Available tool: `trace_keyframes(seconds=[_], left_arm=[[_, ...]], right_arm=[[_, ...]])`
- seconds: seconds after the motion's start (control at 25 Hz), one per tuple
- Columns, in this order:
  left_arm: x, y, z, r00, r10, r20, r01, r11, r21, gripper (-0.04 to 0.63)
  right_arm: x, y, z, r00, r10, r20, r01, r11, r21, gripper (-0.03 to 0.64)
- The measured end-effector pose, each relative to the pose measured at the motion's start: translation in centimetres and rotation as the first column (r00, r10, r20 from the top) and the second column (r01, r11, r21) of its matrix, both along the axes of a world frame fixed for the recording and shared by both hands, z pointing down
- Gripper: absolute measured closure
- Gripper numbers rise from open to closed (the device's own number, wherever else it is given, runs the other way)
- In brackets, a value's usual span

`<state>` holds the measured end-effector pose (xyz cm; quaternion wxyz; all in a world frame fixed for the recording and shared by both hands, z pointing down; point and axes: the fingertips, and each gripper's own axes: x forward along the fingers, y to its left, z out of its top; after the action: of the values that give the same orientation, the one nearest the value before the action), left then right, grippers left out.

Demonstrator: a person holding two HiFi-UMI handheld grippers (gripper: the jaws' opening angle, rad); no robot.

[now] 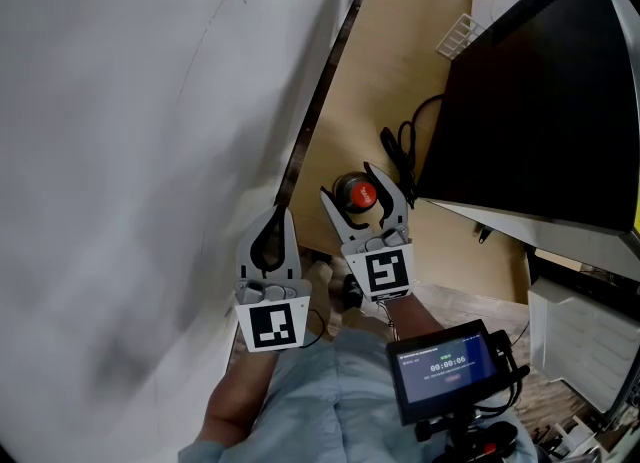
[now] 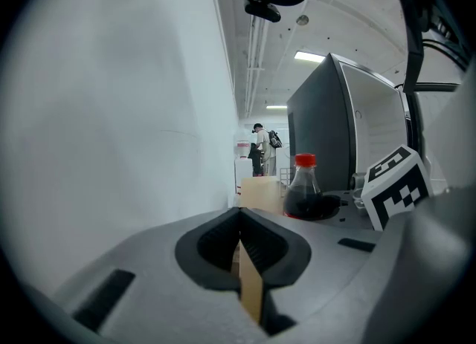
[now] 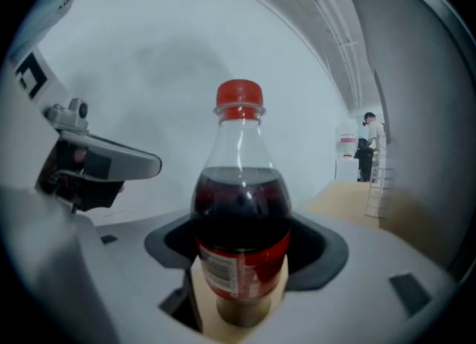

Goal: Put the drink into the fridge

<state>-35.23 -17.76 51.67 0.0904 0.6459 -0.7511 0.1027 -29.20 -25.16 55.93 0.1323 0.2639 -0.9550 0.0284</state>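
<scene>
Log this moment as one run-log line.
step: grasp | left gripper: jaws shut, empty | right gripper: jaws closed on bottle | bottle: upright on wooden surface, red cap on

A large, plain white wall [image 1: 150, 151] takes the whole left side. Along its foot runs a dark strip, and beside it lies a pale wooden board [image 1: 400, 71]. A black cable [image 1: 400, 141] lies curled on this board, and a white wire rack [image 1: 458, 36] sits at its far end. Nearer, the floor [image 1: 480, 301] has grey, wood-like planks. Overhead, long lamps [image 2: 311, 56] shine on a white ceiling, and pipes [image 2: 256, 45] run along it.
</scene>
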Motion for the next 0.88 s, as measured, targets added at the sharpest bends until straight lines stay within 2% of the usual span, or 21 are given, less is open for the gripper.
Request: trace_keyframes(seconds=[0.32, 0.56, 0.72, 0.88], left_arm=[[0.9, -0.5, -1.8, 0.999, 0.038, 0.012, -0.039, 0.999, 0.036, 0.586], [3.3, -1.5, -4.3, 0.993, 0.114, 0.021, -0.115, 0.99, 0.078, 0.586], [5.7, -3.1, -5.9, 0.98, 0.194, 0.03, -0.196, 0.975, 0.107, 0.586], [9.7, -4.6, -6.8, 0.951, 0.308, 0.039, -0.31, 0.942, 0.131, 0.586]], right_arm=[[1.0, 0.7, -1.2, 1.0, 0.013, 0.02, -0.012, 1.0, -0.011, 0.308], [3.0, 1.6, -4.2, 0.998, 0.043, 0.055, -0.043, 0.999, 0.013, 0.307], [5.4, 2.0, -5.6, 0.993, 0.095, 0.064, -0.096, 0.995, 0.014, 0.307], [9.1, 1.9, -6.0, 0.98, 0.184, 0.075, -0.185, 0.983, 0.011, 0.307]])
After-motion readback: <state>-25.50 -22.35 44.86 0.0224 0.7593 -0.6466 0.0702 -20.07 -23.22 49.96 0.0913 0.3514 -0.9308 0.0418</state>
